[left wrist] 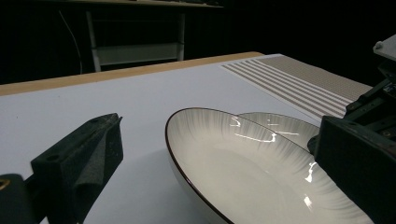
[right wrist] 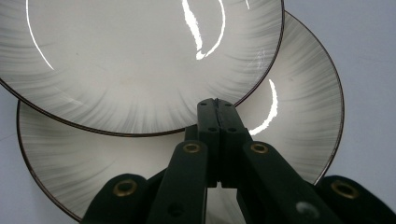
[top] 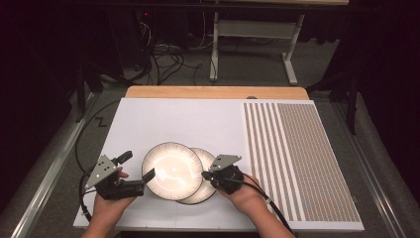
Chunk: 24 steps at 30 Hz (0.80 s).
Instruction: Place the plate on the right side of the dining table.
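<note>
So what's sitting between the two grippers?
Two overlapping plates: the top plate lying partly over the bottom plate, seen in the high view.

High view: overhead from the person's side, facing forward and down; whole table in frame.
Left gripper view: low, close, looks across upper plate toward the table's far edge.
Right gripper view: very close, faces down on lower plate.
Shared: both overlapping plates appear in all three.
</note>
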Each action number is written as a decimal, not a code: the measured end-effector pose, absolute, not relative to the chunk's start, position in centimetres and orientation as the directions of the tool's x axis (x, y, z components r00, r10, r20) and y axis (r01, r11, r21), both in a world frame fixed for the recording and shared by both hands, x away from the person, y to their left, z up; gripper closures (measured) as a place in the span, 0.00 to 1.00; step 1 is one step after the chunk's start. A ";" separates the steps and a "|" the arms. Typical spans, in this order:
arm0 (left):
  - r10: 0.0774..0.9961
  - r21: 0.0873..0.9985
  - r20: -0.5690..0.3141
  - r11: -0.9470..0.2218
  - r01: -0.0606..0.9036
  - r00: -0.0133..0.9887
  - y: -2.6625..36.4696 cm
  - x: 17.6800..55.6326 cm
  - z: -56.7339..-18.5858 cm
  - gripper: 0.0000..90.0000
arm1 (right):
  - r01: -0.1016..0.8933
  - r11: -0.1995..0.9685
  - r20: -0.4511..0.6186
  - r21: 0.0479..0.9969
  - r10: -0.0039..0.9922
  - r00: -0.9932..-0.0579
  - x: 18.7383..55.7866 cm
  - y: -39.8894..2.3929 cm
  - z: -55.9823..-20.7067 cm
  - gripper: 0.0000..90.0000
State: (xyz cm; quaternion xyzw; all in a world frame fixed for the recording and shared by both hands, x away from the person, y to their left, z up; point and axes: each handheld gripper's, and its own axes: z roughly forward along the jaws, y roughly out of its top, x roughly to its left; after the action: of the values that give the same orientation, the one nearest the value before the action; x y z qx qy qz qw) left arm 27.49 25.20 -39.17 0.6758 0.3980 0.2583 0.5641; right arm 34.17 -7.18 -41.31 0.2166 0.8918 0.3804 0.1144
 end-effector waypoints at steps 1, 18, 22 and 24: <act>0.829 0.968 -0.102 -0.046 0.248 0.551 25.2 27.5 -39.1 0.02 | 0.299 0.617 -0.039 0.728 0.473 -0.880 34.2 -7.2 -41.3 1.00; 0.817 0.924 -0.176 -0.056 0.378 0.549 25.2 28.6 -37.8 0.01 | 0.298 0.619 -0.042 0.727 0.474 -0.880 34.3 -7.3 -41.4 1.00; 0.794 0.900 -0.203 -0.079 0.428 0.573 25.3 29.2 -37.5 0.01 | 0.300 0.618 -0.041 0.727 0.475 -0.879 34.4 -7.2 -41.4 1.00; 0.795 0.893 -0.209 -0.083 0.443 0.570 25.3 29.3 -37.3 0.01 | 0.301 0.617 -0.041 0.727 0.476 -0.879 34.4 -7.2 -41.4 1.00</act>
State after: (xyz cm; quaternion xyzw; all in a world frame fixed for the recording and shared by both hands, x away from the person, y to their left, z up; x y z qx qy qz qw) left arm 29.32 25.32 -37.30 0.7162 0.4319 0.1689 0.5215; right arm 34.37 -7.23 -41.40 0.2176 0.8918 0.3795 0.1153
